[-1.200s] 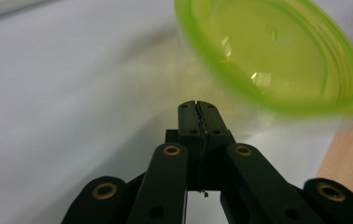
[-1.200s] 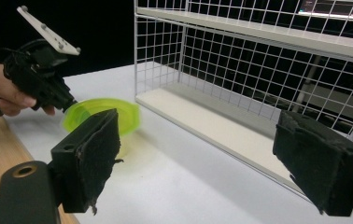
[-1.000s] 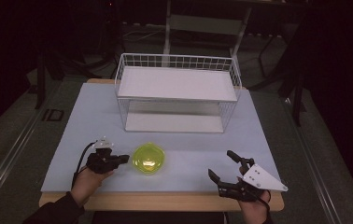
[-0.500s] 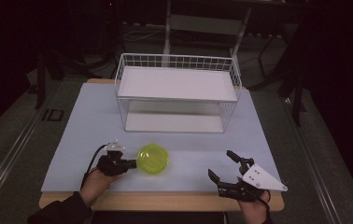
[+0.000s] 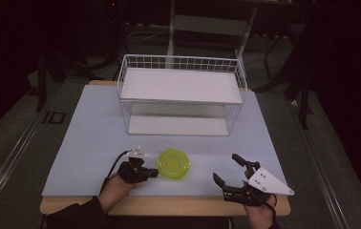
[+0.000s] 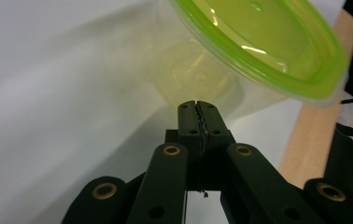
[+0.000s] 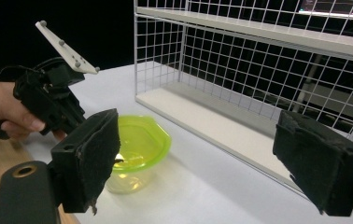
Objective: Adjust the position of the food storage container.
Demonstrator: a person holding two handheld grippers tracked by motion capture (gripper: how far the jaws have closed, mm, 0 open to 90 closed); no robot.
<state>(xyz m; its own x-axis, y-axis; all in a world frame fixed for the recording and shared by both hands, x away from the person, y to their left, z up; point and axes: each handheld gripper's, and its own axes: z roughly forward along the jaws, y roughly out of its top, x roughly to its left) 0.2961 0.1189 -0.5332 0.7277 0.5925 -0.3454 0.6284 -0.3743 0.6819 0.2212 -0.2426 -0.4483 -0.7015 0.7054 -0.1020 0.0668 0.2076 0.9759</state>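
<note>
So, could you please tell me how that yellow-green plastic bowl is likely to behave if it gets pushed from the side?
The bowl looks thin, translucent and empty, so it is probably light and should slide easily on the smooth table. In the left gripper view its base looks narrower than its rim, so a high push may tip it. The shut left claw sits at its side.
</note>
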